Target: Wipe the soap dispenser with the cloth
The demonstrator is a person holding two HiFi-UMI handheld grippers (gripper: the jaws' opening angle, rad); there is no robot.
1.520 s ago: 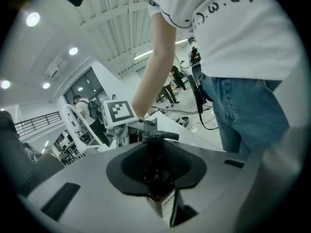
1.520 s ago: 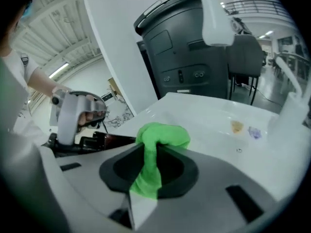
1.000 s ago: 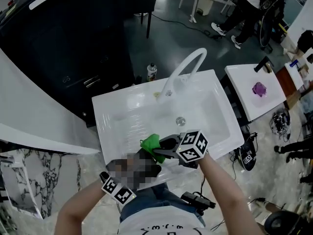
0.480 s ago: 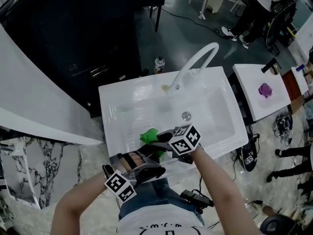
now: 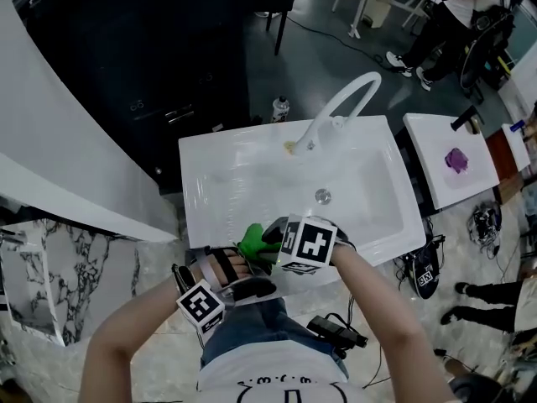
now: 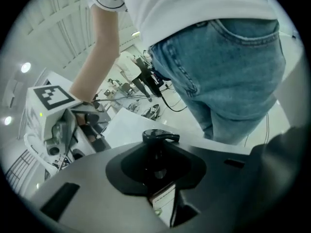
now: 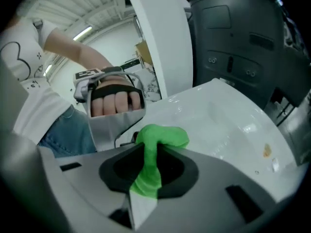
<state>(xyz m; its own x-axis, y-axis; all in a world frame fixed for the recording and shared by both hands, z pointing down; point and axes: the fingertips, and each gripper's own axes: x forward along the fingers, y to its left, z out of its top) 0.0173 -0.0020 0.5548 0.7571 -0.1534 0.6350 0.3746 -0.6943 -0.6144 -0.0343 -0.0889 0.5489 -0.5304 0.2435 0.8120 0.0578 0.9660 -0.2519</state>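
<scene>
Right at the near edge of the sink (image 5: pixel 210 175), both hands are in close against the person's jeans (image 6: pixel 228 57). The left gripper (image 6: pixel 159 174) has its jaws narrowed and clamped on the soap dispenser (image 6: pixel 160 137), whose dark pump head pokes out past the tips and whose labelled body sits down in the gap. Just beside it, the right gripper (image 7: pixel 148 174) is pinched tight on the green cloth (image 7: pixel 163 137), and a bunched wad bulges out ahead of the jaws. Cloth and dispenser are very near each other over that near edge; whether they touch is not clear. Further in there's the drain (image 5: pixel 323 196), then the white faucet (image 5: pixel 344 99) arching from the far edge. Beyond the sink a small bottle (image 5: pixel 281 107) stands on the floor.
</scene>
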